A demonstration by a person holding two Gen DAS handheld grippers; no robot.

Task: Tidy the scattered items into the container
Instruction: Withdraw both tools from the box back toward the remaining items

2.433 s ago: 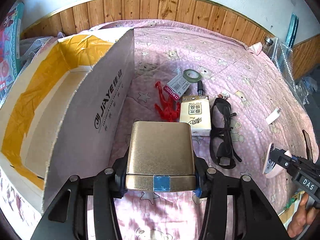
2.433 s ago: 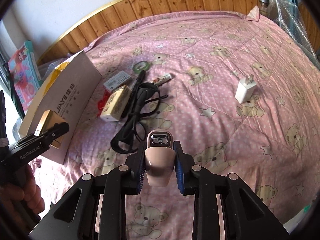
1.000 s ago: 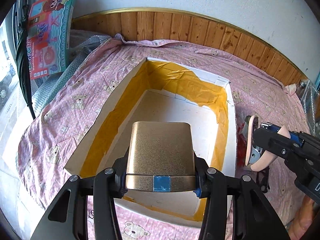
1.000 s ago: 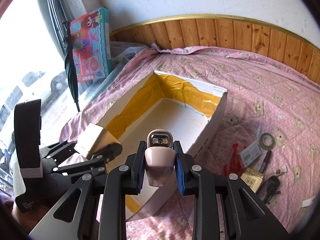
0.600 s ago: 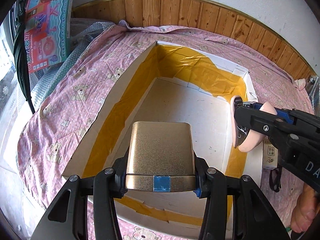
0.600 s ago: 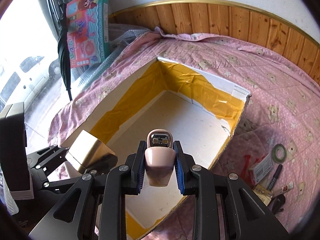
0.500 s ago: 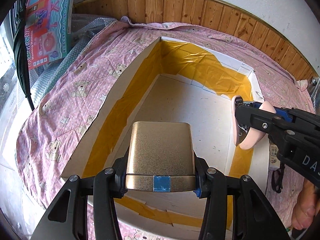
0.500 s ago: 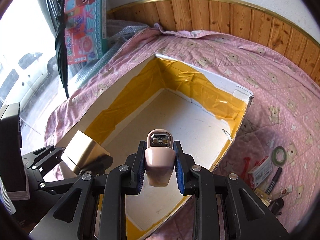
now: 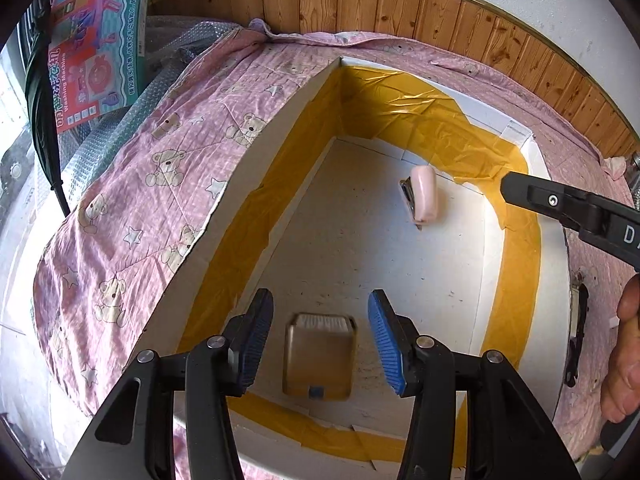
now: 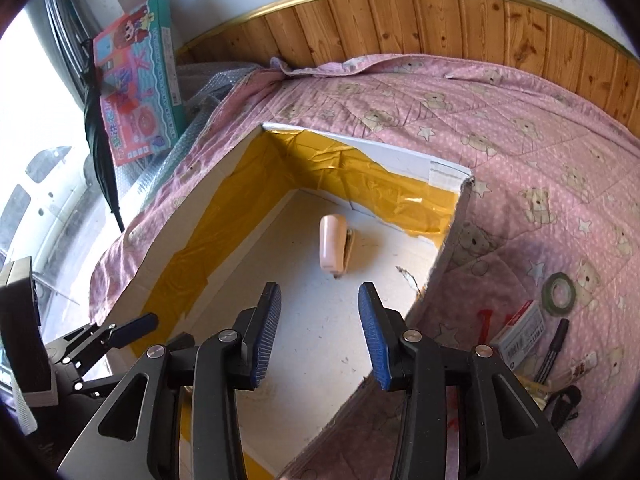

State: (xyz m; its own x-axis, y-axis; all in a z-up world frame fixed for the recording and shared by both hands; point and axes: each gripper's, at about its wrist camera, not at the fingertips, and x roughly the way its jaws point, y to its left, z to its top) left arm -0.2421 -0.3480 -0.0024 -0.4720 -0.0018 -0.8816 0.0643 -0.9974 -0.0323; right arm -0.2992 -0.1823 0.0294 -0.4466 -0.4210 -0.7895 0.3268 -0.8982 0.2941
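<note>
A white cardboard box (image 9: pixel 556 264) (image 10: pixel 404 156) lined with yellow tape lies open on the pink bedspread. Both grippers hover over it. My left gripper (image 9: pixel 320 340) is open, and the gold box (image 9: pixel 319 356), blurred, is below its fingers over the box floor. My right gripper (image 10: pixel 319 334) is open too; the pink stapler (image 10: pixel 333 245) (image 9: pixel 424 194) lies on the box floor ahead of it. The right gripper's finger (image 9: pixel 560 204) reaches over the box rim in the left wrist view. The left gripper (image 10: pixel 120 332) shows at the lower left of the right wrist view.
Outside the box to the right lie a green tape roll (image 10: pixel 560 289), a small white and red carton (image 10: pixel 520 334), a black marker (image 10: pixel 556 344), red plastic pieces (image 10: pixel 486 320) and black glasses (image 10: pixel 564 404). A toy box (image 10: pixel 138 80) and bubble wrap (image 9: pixel 132 120) stand beyond the bed's left edge.
Both grippers have opened. The gold box has left the left gripper and dropped toward the box floor. The pink stapler has left the right gripper and now lies on the box floor.
</note>
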